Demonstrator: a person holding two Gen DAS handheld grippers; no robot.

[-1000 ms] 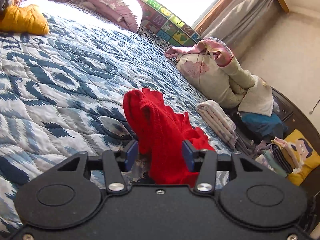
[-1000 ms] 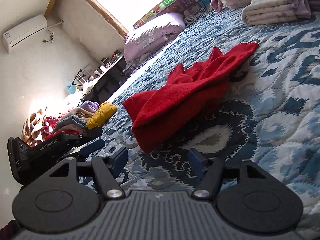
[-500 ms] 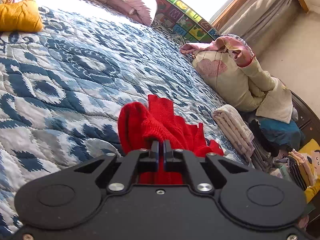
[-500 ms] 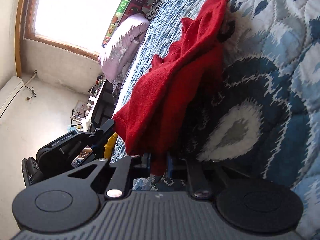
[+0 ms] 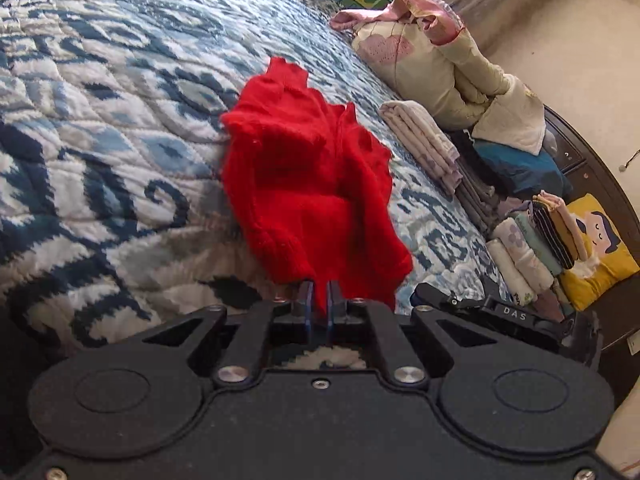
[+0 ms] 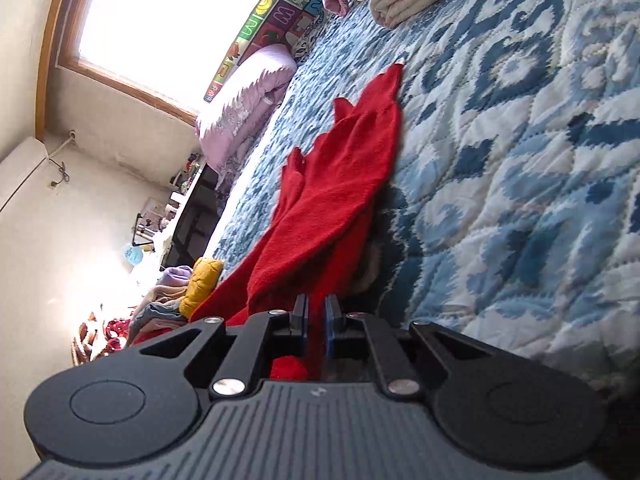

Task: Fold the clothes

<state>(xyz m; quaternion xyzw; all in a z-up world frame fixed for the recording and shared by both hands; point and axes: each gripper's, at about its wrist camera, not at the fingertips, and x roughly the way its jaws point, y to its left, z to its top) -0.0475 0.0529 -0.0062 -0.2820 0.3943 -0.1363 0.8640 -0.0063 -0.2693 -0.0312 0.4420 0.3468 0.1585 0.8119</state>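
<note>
A red knit garment [image 5: 308, 176] lies crumpled on the blue and white patterned quilt [image 5: 100, 128]. My left gripper [image 5: 319, 294] is shut on its near edge, and the cloth rises from the bed toward it. In the right wrist view the same red garment [image 6: 340, 184] stretches away in a long strip across the quilt [image 6: 520, 160]. My right gripper [image 6: 316, 312] is shut on another near edge of it, with red cloth bunched between the fingers.
Folded pale towels [image 5: 424, 140] and a bundled cream duvet [image 5: 440, 68] lie at the bed's right side. A stack of folded clothes [image 5: 536, 240] stands by a yellow cushion [image 5: 600, 248]. A lilac pillow [image 6: 244, 100] and a yellow garment [image 6: 202, 284] lie near the window side.
Both grippers were open near the garment a second ago. Both closed on its near edge, and they have since lifted and pulled it, stretching the cloth out.
</note>
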